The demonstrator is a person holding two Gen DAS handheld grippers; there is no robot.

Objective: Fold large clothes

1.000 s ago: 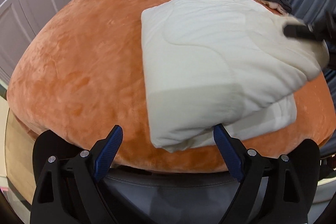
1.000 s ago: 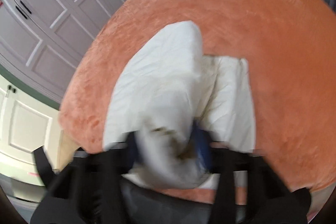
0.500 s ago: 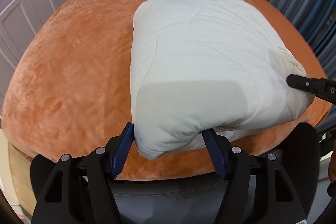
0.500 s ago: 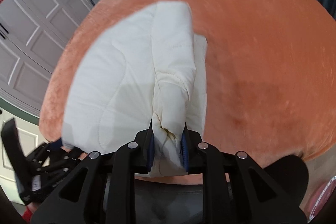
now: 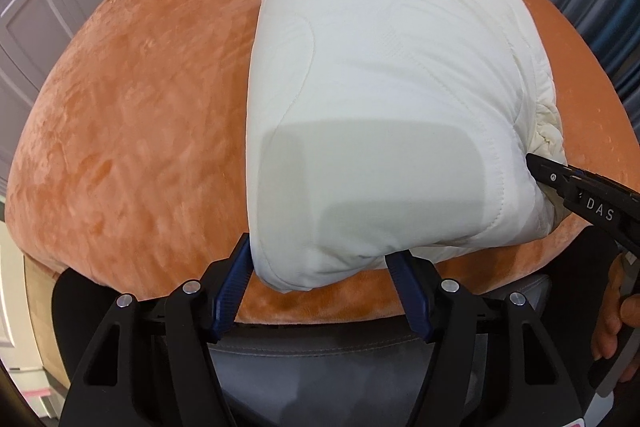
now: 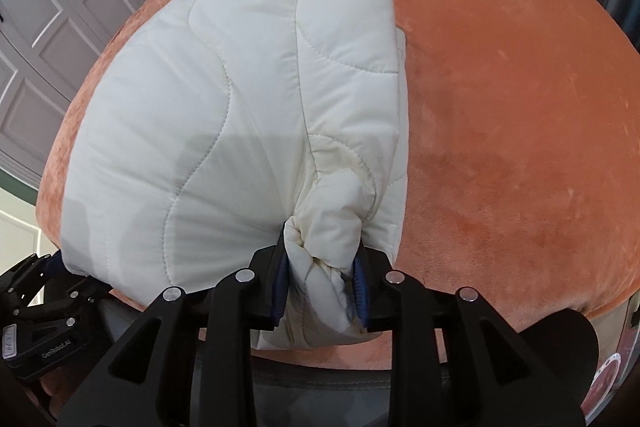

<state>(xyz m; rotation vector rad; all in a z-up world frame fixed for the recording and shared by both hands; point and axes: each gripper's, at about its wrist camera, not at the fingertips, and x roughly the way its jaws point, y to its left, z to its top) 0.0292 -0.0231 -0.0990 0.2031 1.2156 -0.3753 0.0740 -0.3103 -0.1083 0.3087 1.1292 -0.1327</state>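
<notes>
While the right gripper clamps a bunched cuff of the folded white jacket and the left gripper straddles its near corner unclamped, uneven pulling may unroll the fold across the orange bedcover.

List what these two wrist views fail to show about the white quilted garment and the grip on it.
- White quilted garment: its type and underside, hidden by its own folds in both views.
- Left gripper: whether its pads press the garment's corner; the bulge covers them.
- Right gripper: what it pinches besides bunched fabric; too crumpled to tell.
</notes>
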